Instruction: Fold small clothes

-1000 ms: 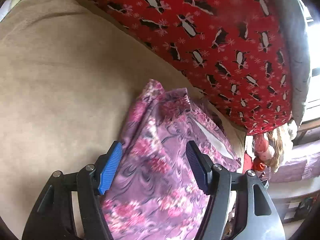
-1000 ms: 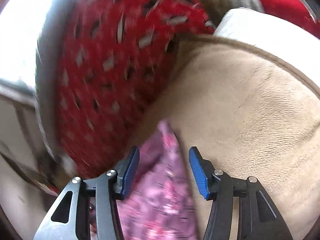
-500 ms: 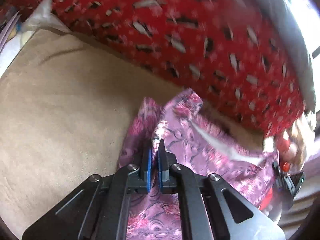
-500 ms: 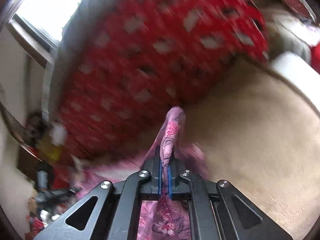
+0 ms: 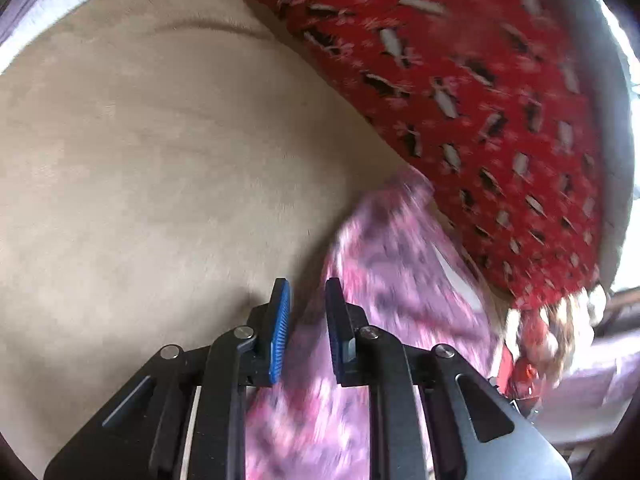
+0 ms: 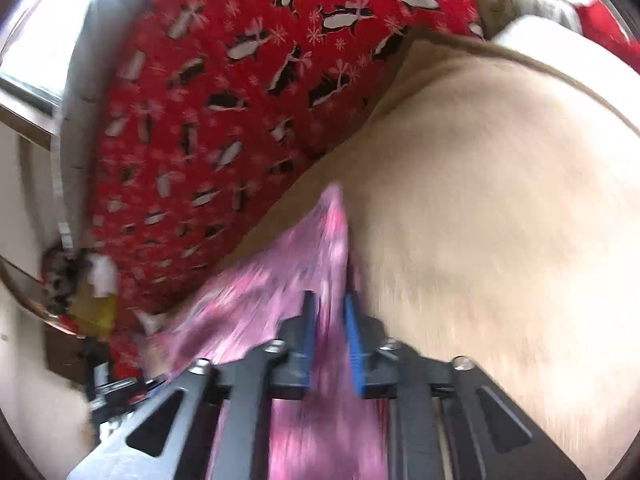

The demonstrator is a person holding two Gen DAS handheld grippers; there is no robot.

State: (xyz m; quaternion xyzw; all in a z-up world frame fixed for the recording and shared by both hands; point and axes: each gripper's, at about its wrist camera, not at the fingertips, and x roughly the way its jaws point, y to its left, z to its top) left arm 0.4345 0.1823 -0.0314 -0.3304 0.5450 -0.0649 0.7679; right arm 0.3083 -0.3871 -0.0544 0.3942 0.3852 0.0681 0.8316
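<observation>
1. One small garment (image 5: 400, 280) is all I am handling: a purple-and-pink floral piece, blurred in both of my views, lying on a tan plush blanket (image 5: 160, 160).
2. Two grippers are in play, one per hand, each with two blue-padded fingers.
3. My left gripper (image 5: 307, 320) has its jaws parted by a narrow gap. The cloth's left edge runs up through that gap, but I see daylight between the pads (image 5: 280, 328) and the fabric, so nothing is pinched there.
4. My right gripper (image 6: 329, 332) also stands slightly apart, with a ridge of the garment (image 6: 280, 288) rising between the two pads. Blur keeps me from telling whether the pads actually press on it.
5. From the right wrist, the garment peaks in a point ahead of my fingers and fans down to the left, onto the blanket (image 6: 500, 200).
6. One red blanket with a penguin-and-snowflake print (image 5: 480, 80) lies just behind the garment, its edge meeting the tan surface; it shows from the right wrist too (image 6: 220, 100).
7. One grey padded edge (image 5: 612, 120) borders the red fabric on its far side.
8. A cluttered patch of small red and pale items (image 5: 532, 352) sits beyond the garment's right end; I cannot make out what they are.
</observation>
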